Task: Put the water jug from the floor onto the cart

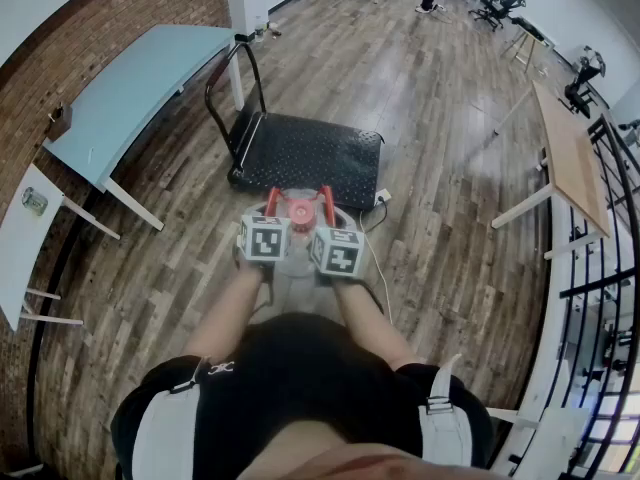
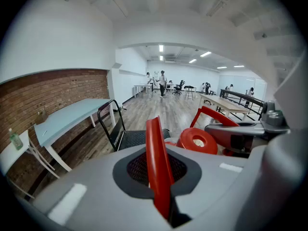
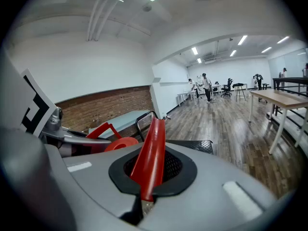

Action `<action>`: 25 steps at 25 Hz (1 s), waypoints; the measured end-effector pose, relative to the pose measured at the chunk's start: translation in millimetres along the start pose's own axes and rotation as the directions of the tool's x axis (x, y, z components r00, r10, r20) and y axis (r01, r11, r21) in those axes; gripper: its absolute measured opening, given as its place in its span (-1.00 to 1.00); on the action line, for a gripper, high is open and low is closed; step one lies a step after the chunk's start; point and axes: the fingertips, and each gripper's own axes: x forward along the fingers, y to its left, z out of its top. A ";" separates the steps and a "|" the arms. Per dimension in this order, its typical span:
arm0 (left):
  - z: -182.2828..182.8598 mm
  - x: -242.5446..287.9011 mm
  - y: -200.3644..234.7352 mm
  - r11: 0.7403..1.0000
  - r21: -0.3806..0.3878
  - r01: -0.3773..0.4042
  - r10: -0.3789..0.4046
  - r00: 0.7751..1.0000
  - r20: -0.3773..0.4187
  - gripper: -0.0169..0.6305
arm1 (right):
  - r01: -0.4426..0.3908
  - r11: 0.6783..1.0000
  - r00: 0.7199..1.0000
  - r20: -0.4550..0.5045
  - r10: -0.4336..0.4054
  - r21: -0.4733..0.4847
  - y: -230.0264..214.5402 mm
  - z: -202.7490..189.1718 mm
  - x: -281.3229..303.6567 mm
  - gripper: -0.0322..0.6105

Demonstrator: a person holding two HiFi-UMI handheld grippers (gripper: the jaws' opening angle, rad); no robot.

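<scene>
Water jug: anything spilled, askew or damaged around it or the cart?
Nothing stands out. The water jug looks upright with its red cap on. The left gripper is shut on the left handle, the right gripper on the right handle. No spill shows on the floor; the cart stands level.

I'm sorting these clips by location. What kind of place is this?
Probably an open-plan office or lab workspace. A long blue table stands beside a brick wall, a wooden table stands opposite, and there are office chairs at the far end of the wide wood-plank floor.
</scene>
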 end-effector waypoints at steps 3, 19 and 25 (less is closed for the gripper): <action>2.2 -0.5 0.9 1.000 -0.016 0.009 -0.009 1.000 0.006 -0.93 | -0.006 1.000 1.000 -0.005 0.006 0.003 0.1 -0.8 0.4 -0.86; 0.3 -5.2 1.4 0.998 -0.031 0.053 -0.053 0.999 0.001 -0.91 | -0.011 0.999 1.000 -0.019 0.012 0.034 7.8 -8.3 -2.7 -0.86; -3.8 -10.1 11.9 0.998 -0.033 0.062 -0.062 0.998 0.004 -0.91 | -0.018 0.999 0.999 -0.029 0.019 0.027 22.4 -9.9 -0.9 -0.86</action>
